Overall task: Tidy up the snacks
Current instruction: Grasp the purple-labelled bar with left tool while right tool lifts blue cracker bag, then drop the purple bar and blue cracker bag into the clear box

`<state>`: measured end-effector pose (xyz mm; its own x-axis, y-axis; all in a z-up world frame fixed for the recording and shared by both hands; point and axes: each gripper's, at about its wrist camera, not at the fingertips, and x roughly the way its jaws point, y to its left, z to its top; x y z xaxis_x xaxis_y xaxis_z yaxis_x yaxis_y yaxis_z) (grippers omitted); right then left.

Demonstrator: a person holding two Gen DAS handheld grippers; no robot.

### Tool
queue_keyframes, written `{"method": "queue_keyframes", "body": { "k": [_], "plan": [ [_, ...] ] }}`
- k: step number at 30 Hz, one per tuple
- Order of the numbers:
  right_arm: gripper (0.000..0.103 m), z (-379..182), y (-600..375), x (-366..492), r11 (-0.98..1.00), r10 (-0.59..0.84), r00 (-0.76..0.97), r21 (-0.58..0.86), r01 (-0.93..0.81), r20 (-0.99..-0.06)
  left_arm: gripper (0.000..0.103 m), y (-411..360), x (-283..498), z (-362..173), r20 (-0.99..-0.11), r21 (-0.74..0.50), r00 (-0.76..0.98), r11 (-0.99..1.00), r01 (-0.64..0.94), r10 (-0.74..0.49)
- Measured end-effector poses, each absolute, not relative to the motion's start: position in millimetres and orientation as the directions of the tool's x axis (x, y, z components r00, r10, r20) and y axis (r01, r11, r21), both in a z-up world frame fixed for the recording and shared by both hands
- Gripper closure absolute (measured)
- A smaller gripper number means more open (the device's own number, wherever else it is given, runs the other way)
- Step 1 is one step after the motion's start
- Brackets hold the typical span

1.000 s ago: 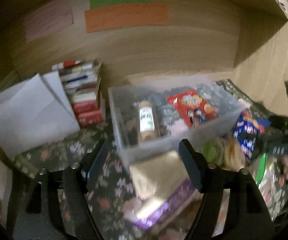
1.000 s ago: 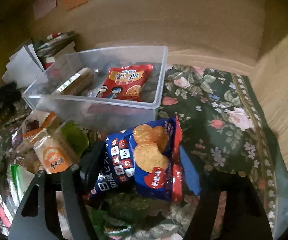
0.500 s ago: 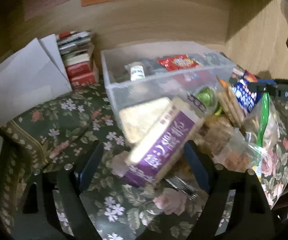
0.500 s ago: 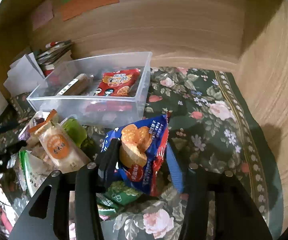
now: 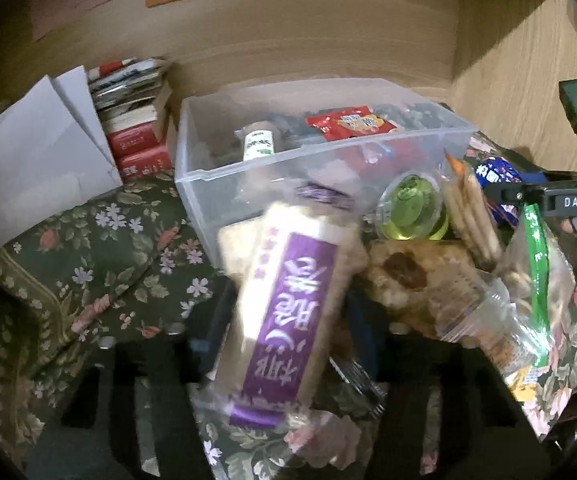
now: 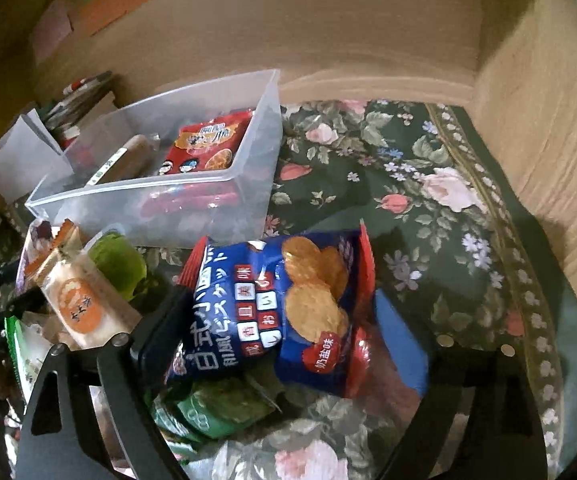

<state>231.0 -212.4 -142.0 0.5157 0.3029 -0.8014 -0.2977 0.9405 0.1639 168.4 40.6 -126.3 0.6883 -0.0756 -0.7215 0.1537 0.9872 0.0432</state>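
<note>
purple-banded cracker pack (image 5: 288, 320) upright by clear bin (image 5: 208, 176), blue biscuit bag (image 6: 288, 312) tilted on floral cloth

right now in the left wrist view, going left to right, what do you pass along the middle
white folded paper → stack of books → clear plastic bin → purple-label snack pack → green jelly cup → cracker sleeve → green-striped clear bag

Both views ride on the grippers, looking forward and steeply down along the fingers, close over the flowered worktop (image 6: 428, 184). The left wrist view faces the clear bin (image 5: 208, 176) at 12 o'clock, snack pile toward 3 o'clock. The right wrist view has the same clear bin (image 6: 248, 184) at 10 o'clock. Both share the bin, the pile and the wooden back wall (image 5: 328, 40).
</note>
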Motion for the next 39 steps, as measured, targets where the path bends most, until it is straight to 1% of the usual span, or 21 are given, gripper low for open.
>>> {"method": "queue_keyframes", "body": {
  "k": [1, 3, 4, 5, 6, 8, 13, 22, 32, 36, 39],
  "plan": [
    [0.014, -142.9, -210.8, 232.0, 0.94, 0.3, 0.515, 0.158, -0.302, -0.803, 0.058, 42.2, 167.9, -126.1, -0.72, 0.041, 0.69, 0.988, 0.149, -0.074],
    [0.014, -146.9, -203.6, 233.9, 0.937, 0.292, 0.505, 0.136, -0.322, -0.812, 0.058, 45.5, 166.5, -124.9, -0.716, 0.033, 0.694, 0.989, 0.142, -0.076],
    [0.021, -148.3, -201.1, 234.1, 0.933, 0.299, 0.497, 0.139, -0.333, -0.814, 0.058, 46.3, 165.8, -124.2, -0.714, 0.032, 0.696, 0.99, 0.139, -0.074],
    [0.035, -149.1, -199.1, 234.2, 0.925, 0.317, 0.486, 0.152, -0.349, -0.814, 0.058, 46.6, 164.7, -123.0, -0.709, 0.037, 0.701, 0.99, 0.133, -0.068],
    [0.041, -149.7, -197.3, 234.4, 0.915, 0.339, 0.473, 0.168, -0.366, -0.814, 0.058, 46.1, 163.1, -121.5, -0.703, 0.046, 0.709, 0.991, 0.129, -0.06],
    [0.047, -148.8, -193.7, 230.6, 0.915, 0.329, 0.487, 0.147, -0.375, -0.809, 0.058, 45.6, 158.7, -116.6, -0.69, 0.051, 0.722, 0.991, 0.125, -0.056],
    [0.053, -141.9, -193.9, 218.9, 0.922, 0.301, 0.535, 0.098, -0.375, -0.789, 0.058, 46.4, 147.3, -98.6, -0.652, 0.051, 0.755, 0.991, 0.125, -0.061],
    [0.054, -111.5, -209.6, 203.5, 0.932, 0.277, 0.613, 0.052, -0.358, -0.74, 0.058, 50.6, 145.7, -62.9, -0.578, 0.032, 0.814, 0.994, 0.1, -0.063],
    [0.054, -48.8, -210.8, 201.1, 0.929, 0.313, 0.725, 0.038, -0.369, -0.614, 0.058, 48.9, 161.7, -23.0, -0.503, 0.003, 0.861, 0.996, 0.093, -0.079],
    [0.053, -33.6, -196.7, 206.2, 0.914, 0.35, 0.739, 0.039, -0.403, -0.576, 0.058, 48.0, 172.6, -12.5, -0.49, -0.011, 0.868, 0.996, 0.089, -0.083],
    [0.053, -30.0, -181.4, 214.6, 0.902, 0.373, 0.733, 0.037, -0.43, -0.569, 0.058, 49.7, 184.6, -10.0, -0.498, -0.034, 0.862, 0.996, 0.088, -0.093]
  ]
}}
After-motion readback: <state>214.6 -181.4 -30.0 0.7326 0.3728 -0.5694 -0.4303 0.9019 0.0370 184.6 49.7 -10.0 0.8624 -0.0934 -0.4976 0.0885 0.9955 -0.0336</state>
